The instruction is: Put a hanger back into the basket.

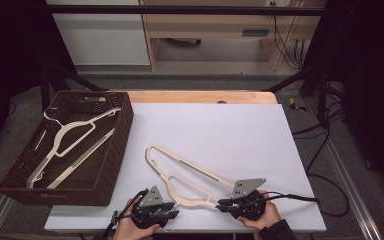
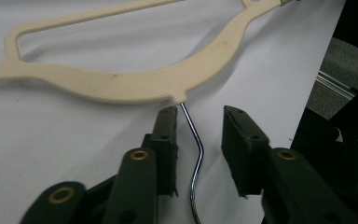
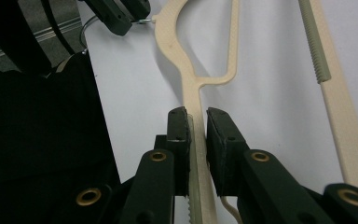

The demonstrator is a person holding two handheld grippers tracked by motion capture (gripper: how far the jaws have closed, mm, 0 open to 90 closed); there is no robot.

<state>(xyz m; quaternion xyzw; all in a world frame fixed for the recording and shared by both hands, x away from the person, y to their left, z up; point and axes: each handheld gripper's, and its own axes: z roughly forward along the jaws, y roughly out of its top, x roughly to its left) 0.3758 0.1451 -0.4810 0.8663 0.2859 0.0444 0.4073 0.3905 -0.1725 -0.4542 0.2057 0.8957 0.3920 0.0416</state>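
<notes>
From the high view, we looked down on a white tabletop [image 1: 220, 130]. A cream hanger [image 1: 190, 176] lay near the front edge, slanting from mid-table toward the front right corner. A dark wicker basket [image 1: 115, 165] stood at the left edge with another cream hanger [image 1: 70, 142] inside it. Our left tool [image 1: 172, 209] sat at the front edge beside the loose hanger's neck, and our right tool [image 1: 221, 205] met the hanger's near arm from the right.

In the left gripper view, the hanger's metal hook [image 2: 193, 140] ran between the two black jaws. The jaws stood partly apart, with the left one close against the wire and a clear gap to the right one, so nothing was gripped yet. The cream body [image 2: 121, 84] curved just beyond the fingertips [image 2: 168, 126].

In the right gripper view, the jaws were closed nearly together on a thin cream arm [image 3: 198, 140] of the hanger, pads pressing it from both sides. The left tool [image 3: 126, 14] showed at the top, by the hook.

We judged the step to be securing the hanger at two points before lifting it. The next move would call for the left jaws to close fully on the hook, then both hands to rise together, probably toward the basket.
</notes>
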